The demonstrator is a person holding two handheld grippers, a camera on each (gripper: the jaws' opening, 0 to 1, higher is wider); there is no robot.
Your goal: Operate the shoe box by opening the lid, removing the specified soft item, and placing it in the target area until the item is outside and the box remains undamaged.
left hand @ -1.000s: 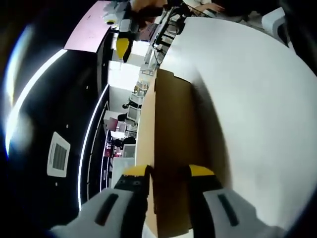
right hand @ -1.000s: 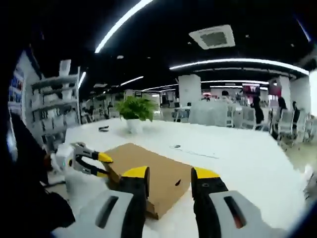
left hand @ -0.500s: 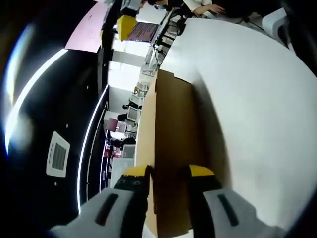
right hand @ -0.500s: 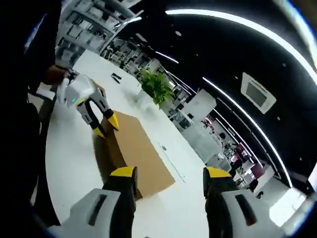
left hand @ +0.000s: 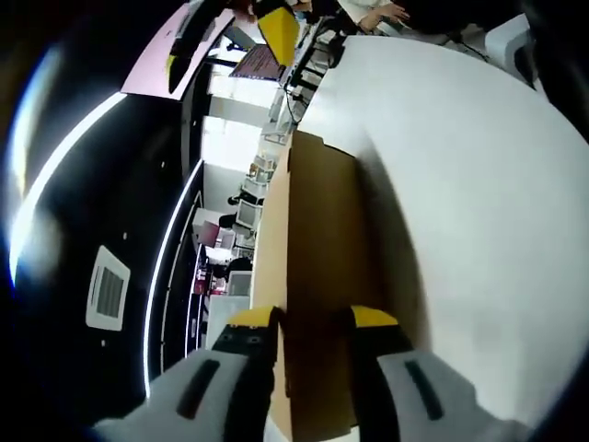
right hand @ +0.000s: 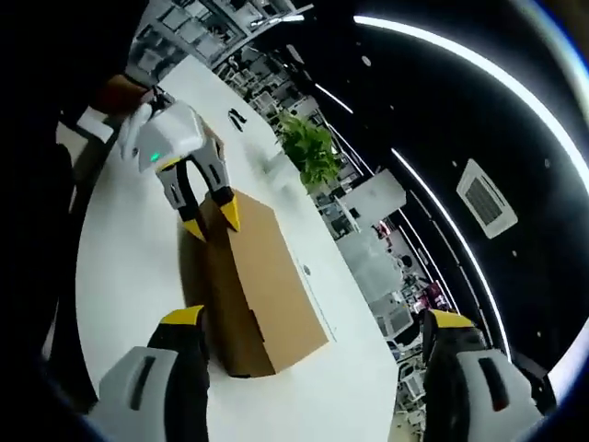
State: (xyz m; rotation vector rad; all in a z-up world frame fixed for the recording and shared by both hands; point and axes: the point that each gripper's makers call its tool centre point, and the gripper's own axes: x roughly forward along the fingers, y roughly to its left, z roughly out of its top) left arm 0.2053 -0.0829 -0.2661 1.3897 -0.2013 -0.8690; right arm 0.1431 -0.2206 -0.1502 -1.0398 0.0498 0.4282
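Observation:
A closed brown cardboard shoe box (left hand: pixel 322 230) lies on the white table (left hand: pixel 460 184). My left gripper (left hand: pixel 313 318) stands part open astride the box's long top edge at its near end, one jaw by the side wall and one over the lid. The right gripper view shows the box (right hand: pixel 262 276) from above, with the left gripper (right hand: pixel 209 221) at its far corner. My right gripper (right hand: pixel 315 320) hangs wide open above the table, apart from the box, holding nothing. Its yellow tip (left hand: pixel 279 32) shows far off in the left gripper view. The box's contents are hidden.
A potted green plant (right hand: pixel 308 152) and a small dark object (right hand: pixel 237 118) sit on the table beyond the box. A person's hand (right hand: pixel 124 92) holds the left gripper. Bare white table (right hand: pixel 129 267) lies beside the box. Office desks and shelves stand behind.
My right gripper has opened much wider, and its view has risen and rolled to look down on the box. The left gripper has stayed in place on the box edge.

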